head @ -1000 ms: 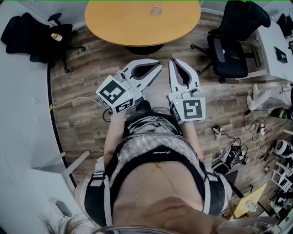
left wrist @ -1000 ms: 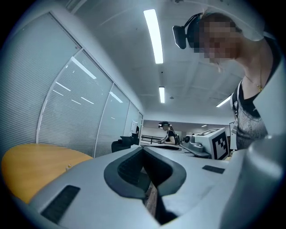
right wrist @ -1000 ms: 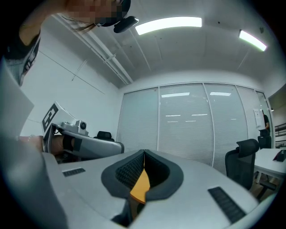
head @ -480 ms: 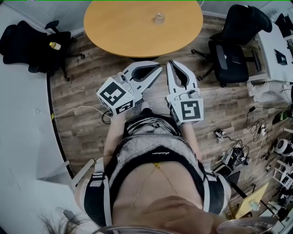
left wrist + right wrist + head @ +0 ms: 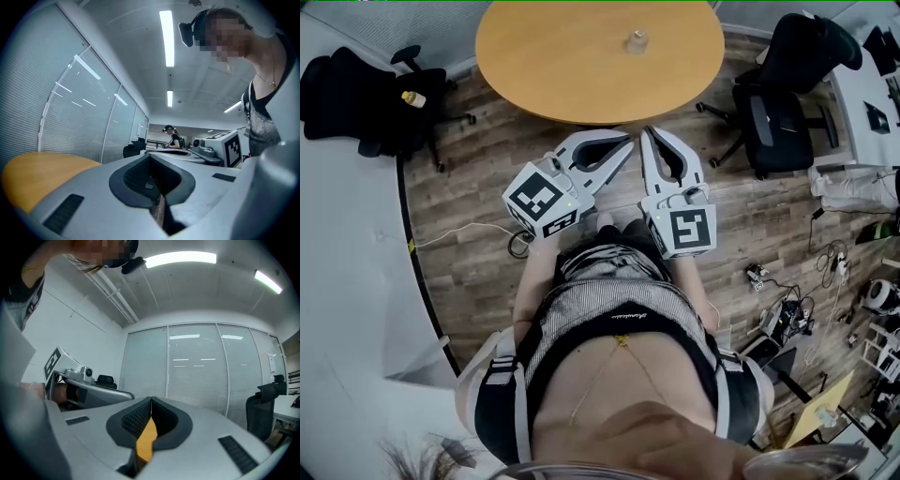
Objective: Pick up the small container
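1. The small container (image 5: 637, 40) stands upright on the round wooden table (image 5: 544, 70). It is in the far half, a little to the right of the middle and well away from the near edge. It looks clear, and I cannot tell what is inside it.
2. A small yellow bottle (image 5: 414, 97) lies on a black chair (image 5: 356, 89) to the left of the table.
3. My left gripper (image 5: 625, 141) is held in front of the body and points slantwise to the right toward the near edge of the table. Its jaws are clenched, with nothing between them.
4. My right gripper (image 5: 648, 134) is just beside it and points almost straight at the table. Its jaws are also pressed together and empty; through the slit behind the tips I see the orange table top.
5. Both grippers are well apart from the small container.
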A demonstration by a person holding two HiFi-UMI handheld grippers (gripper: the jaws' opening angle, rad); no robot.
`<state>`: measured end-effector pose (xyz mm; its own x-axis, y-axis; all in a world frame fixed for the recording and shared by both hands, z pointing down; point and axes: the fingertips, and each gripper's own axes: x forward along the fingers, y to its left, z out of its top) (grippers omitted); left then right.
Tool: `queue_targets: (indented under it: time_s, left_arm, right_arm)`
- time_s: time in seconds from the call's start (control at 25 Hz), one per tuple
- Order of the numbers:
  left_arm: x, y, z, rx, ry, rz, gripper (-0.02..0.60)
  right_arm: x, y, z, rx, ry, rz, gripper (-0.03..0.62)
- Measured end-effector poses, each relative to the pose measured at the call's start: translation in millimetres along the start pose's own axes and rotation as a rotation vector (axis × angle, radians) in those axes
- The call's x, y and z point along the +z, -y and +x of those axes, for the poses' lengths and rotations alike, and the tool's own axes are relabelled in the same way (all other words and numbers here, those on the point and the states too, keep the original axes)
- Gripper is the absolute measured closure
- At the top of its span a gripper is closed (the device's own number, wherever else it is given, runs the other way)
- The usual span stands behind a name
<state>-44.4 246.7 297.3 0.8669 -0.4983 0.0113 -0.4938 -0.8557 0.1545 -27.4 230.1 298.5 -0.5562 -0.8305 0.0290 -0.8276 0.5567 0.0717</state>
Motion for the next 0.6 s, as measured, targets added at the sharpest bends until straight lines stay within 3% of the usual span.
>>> queue_targets:
  time_s: [0.6]
  left_arm:
    - [0.1,-19.1,10.3,-0.029,-0.004,-0.028,0.563]
  right_arm:
    - [-3.4,6.5,16.2,-0.014,-0.013,0.01,0.576]
